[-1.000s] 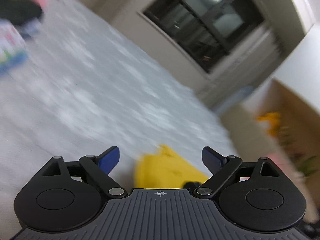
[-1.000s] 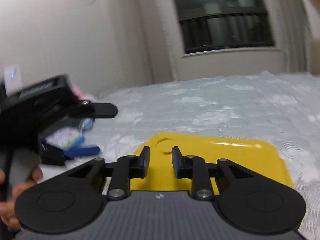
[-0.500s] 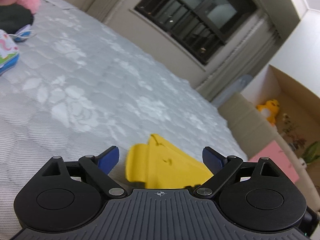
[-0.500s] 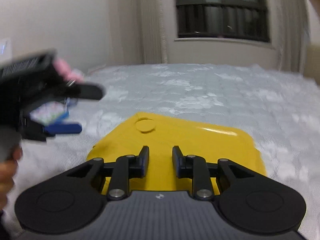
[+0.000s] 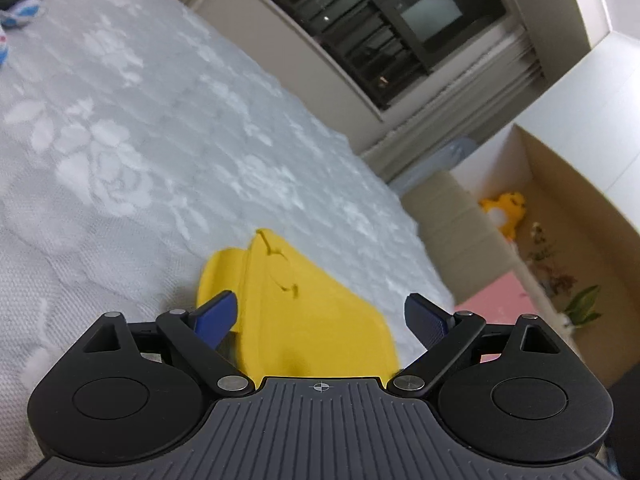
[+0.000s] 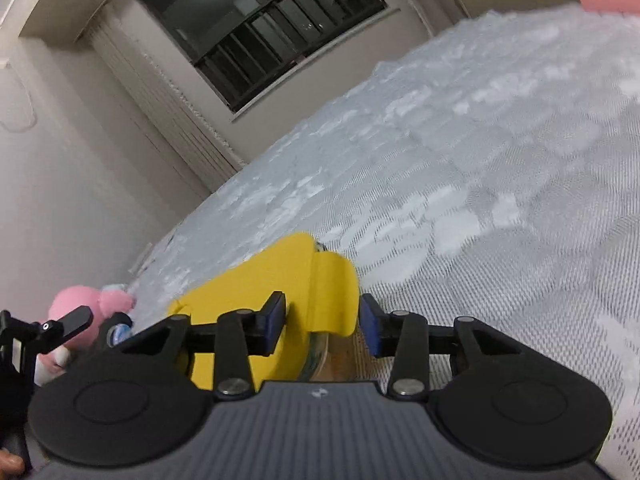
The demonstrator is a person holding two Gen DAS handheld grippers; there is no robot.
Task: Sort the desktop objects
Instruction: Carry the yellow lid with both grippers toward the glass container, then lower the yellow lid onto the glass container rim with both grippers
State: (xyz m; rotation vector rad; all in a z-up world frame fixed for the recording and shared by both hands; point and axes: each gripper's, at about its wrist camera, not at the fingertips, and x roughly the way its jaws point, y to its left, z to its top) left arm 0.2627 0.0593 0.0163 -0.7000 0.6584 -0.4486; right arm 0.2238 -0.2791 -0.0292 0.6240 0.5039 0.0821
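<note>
Left wrist view: left gripper (image 5: 320,318) stands wide, empty, straddling the yellow lid (image 5: 304,312) near the mattress (image 5: 120,160) edge.

Right wrist view: right gripper (image 6: 323,326), jaws just opening, brackets the lid's latch tab (image 6: 334,294) without contact. Centre the tab before closing.

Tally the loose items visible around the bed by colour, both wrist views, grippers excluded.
Yellow: 2, the yellow lidded container and the yellow plush
Pink: 1, the pink plush
Blue and white: 1, a blurred item
Total: 4
</note>
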